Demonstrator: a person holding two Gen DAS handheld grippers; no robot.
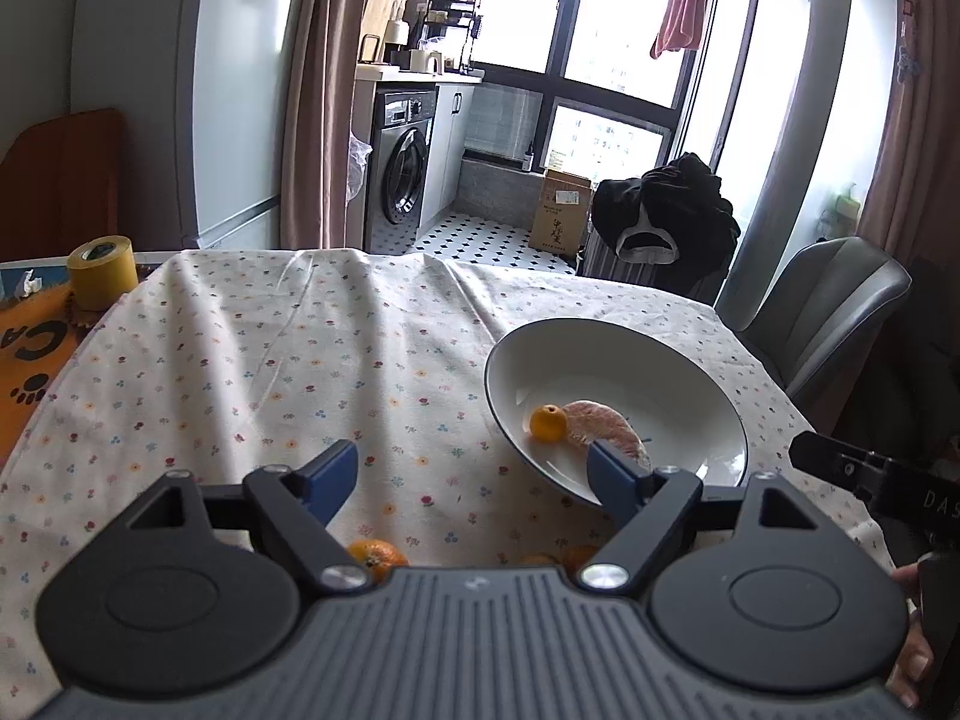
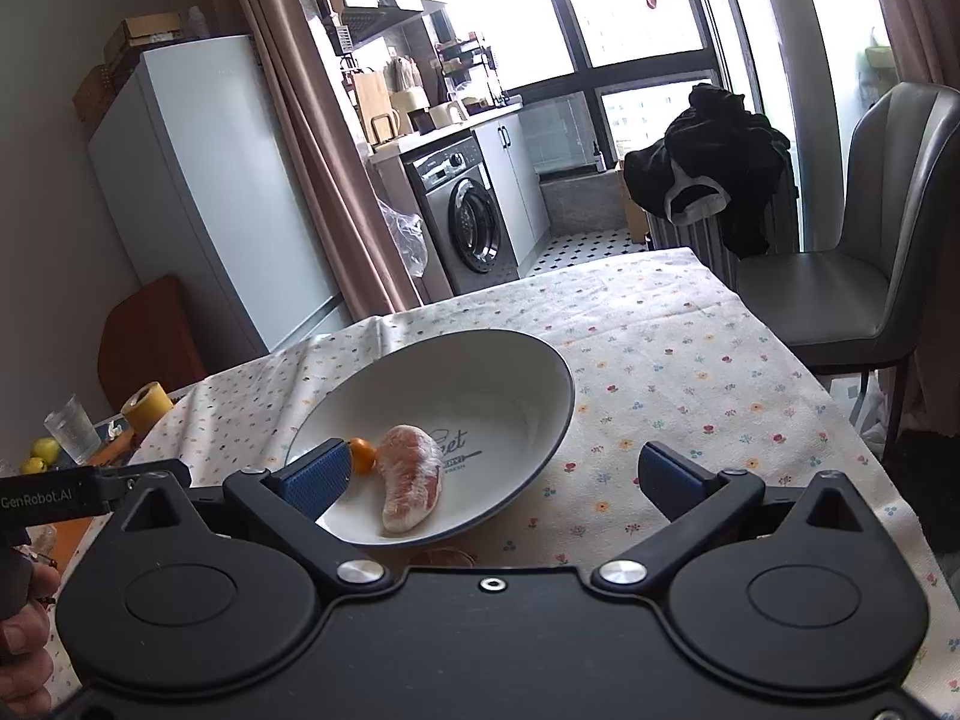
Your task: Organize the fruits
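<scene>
A white bowl (image 1: 690,360) with a dark rim sits on the floral tablecloth; it also shows in the right wrist view (image 2: 510,372). In it lie a small orange (image 1: 547,423) (image 2: 362,453) and a wrapped pink pomelo wedge (image 1: 603,429) (image 2: 411,483). My left gripper (image 1: 471,477) is open and empty, above the cloth left of the bowl. An orange (image 1: 378,558) and more oranges (image 1: 564,557) lie on the cloth right under it, partly hidden. My right gripper (image 2: 492,477) is open and empty, over the bowl's near rim.
A yellow tape roll (image 1: 102,271) stands at the table's far left by an orange mat (image 1: 36,360). A glass (image 2: 72,429) and green fruits (image 2: 43,450) are at the left. A grey chair (image 2: 870,276) stands at the table's right side.
</scene>
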